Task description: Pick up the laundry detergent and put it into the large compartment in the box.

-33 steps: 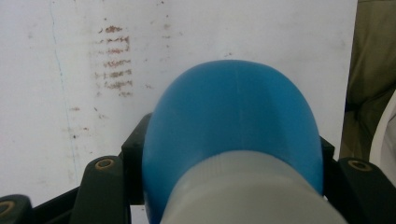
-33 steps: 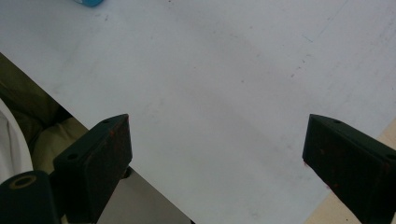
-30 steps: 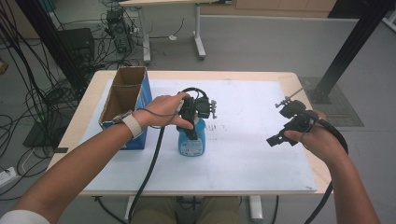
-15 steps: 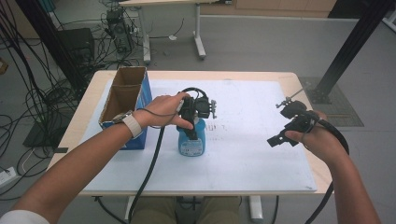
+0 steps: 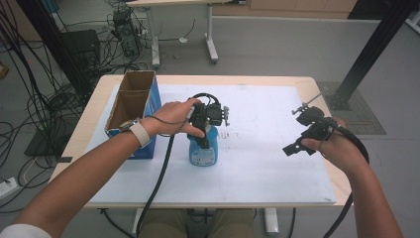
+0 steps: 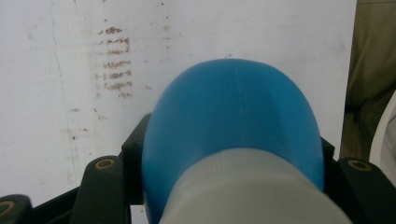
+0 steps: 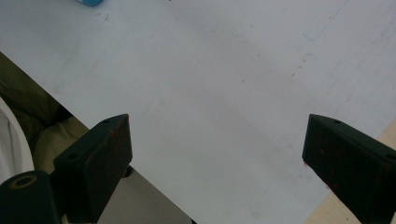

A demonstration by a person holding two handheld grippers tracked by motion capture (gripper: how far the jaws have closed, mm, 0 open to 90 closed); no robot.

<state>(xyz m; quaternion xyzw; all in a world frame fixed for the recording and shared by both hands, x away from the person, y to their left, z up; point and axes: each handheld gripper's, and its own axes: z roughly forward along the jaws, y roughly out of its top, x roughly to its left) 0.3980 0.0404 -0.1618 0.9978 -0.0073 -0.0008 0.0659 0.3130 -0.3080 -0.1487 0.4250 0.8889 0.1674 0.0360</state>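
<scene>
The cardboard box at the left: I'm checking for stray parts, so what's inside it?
The cardboard box stands open-topped, with two compartments. From the high view, bare brown inner walls show and no contents. The bottoms are hidden by the walls and shadow, so small parts cannot be ruled out.

Blue plastic bottle with a pale grey-white neck and a white label patch low on its front. Open cardboard box: brown inside, blue printed outer wall. White table mat bearing faint rows of reddish-brown smudges, on a light wooden tabletop. Both grippers, left and right, black; white wristband.
</scene>
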